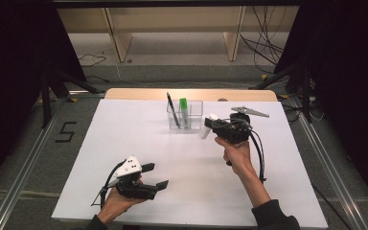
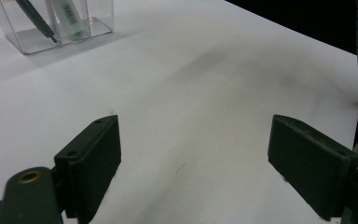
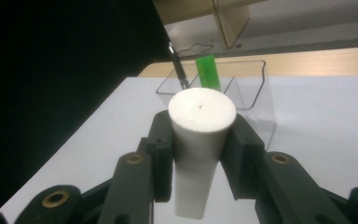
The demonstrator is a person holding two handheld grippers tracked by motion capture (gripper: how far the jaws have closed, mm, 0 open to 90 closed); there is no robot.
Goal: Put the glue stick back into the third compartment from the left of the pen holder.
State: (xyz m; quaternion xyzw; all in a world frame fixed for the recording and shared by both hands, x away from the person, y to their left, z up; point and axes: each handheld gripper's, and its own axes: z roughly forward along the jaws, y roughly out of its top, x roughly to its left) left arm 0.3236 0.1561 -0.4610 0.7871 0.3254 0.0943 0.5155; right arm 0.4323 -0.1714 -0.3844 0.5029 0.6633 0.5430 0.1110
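Observation:
My right gripper is shut on a white tapered cylinder, held above the table just right of a clear plastic organizer. Seen from the right gripper view, the cylinder stands between the black pads, wide end up. The clear organizer holds a black pen and a green-capped tube. My left gripper rests low near the table's front left, jaws wide apart with nothing between them. Its fingers frame bare white table.
The white tabletop spans the scene with a wooden strip at its far edge. Black stands and cables sit on the floor beyond. A wooden shelf frame stands at the back.

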